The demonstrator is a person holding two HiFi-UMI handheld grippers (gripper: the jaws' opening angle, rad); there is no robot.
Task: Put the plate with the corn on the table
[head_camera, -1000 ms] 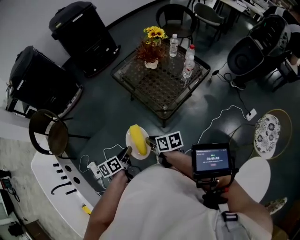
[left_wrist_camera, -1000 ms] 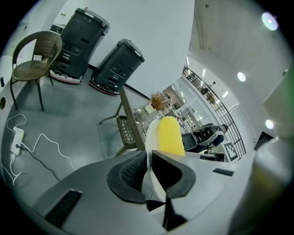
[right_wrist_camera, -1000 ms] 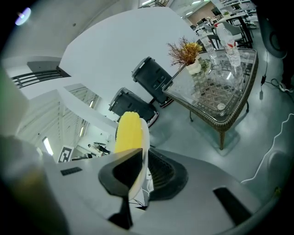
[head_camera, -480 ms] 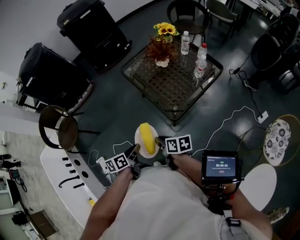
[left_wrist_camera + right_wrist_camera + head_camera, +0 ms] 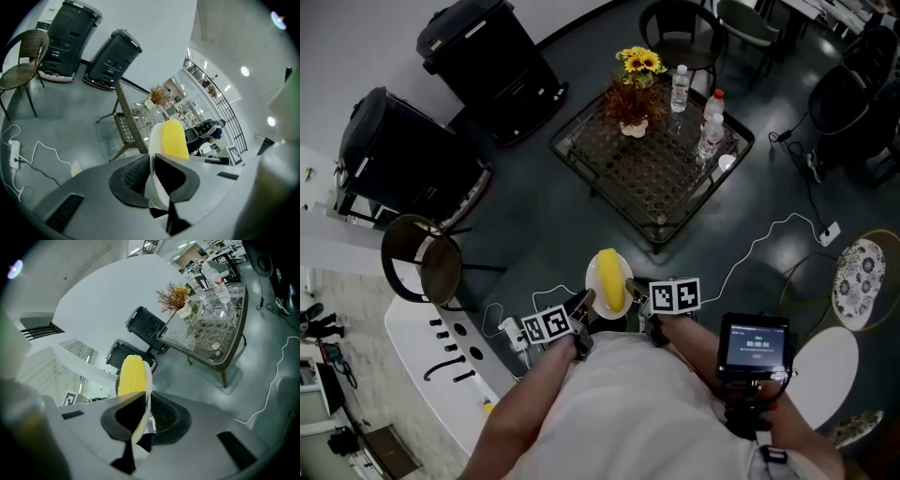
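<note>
- The plate [image 5: 591, 277] is off the ground, carried in front of the person's chest over the dark floor. It is not yet on the table [image 5: 661, 178].
- In the head view the table is toward 1 o'clock from the plate and well apart from it.
- The corn [image 5: 609, 279] lies lengthwise on the plate, pointing roughly 12 to 6 o'clock.
- The left gripper [image 5: 584, 301] is clamped on the plate's rim at about 7 o'clock. Its own view shows the white edge pinched between both pads, the jaws only slightly apart.
- The right gripper [image 5: 635, 286] is clamped on the rim at about 4 o'clock, with the thin edge squeezed between its pads in the same way.
- Handling, as I judge it:
  - The plate looks stiff, smooth and fairly light. It may be breakable, though I cannot tell the material.
  - A glossy rim can slip from narrow pads, so a hold on two opposite edges suits it better than one.
  - The corn is round and loose. It will roll off if the plate tips sideways, so both sides should stay level.
- The table's top looks like glass over wicker, so the plate should go down gently.
- Flowers [image 5: 637, 64] and bottles [image 5: 710, 120] crowd the table from 12 to 2 o'clock. The near part, around 6 o'clock, looks free.
</note>
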